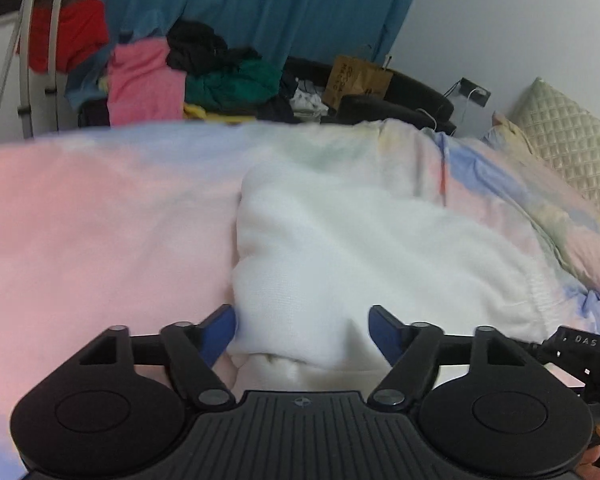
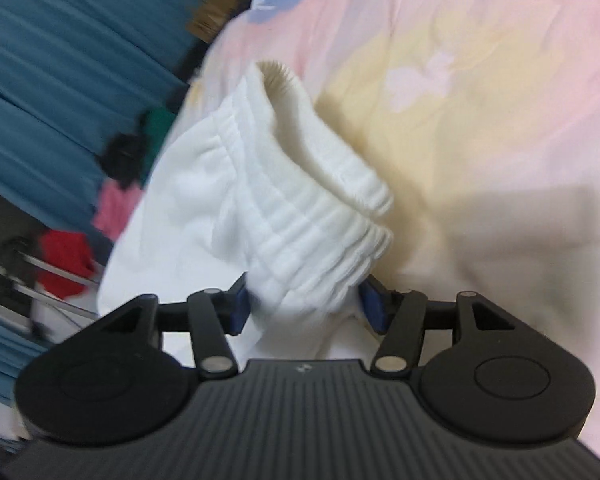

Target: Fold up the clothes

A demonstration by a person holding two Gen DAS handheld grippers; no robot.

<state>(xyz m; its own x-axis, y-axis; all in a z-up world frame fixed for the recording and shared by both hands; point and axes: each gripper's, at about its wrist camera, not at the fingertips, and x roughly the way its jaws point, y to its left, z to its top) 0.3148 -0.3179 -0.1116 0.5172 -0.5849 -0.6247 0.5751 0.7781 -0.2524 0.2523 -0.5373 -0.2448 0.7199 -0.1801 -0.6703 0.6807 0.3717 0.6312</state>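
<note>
White garment (image 1: 340,240) lies mid-frame on pastel duvet (image 1: 80,220), long axis running up-right. Left gripper (image 1: 302,324): jaws spread, straddling near corner. Right gripper (image 2: 304,304): jaws look clamped on elastic waistband (image 2: 312,216), lifted off the duvet.

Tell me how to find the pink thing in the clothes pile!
Look beyond the pastel bedspread to the blue curtain. A heap of clothes sits below it. The pink garment drapes at its left end, the only pink piece, beside black and green ones.
</note>
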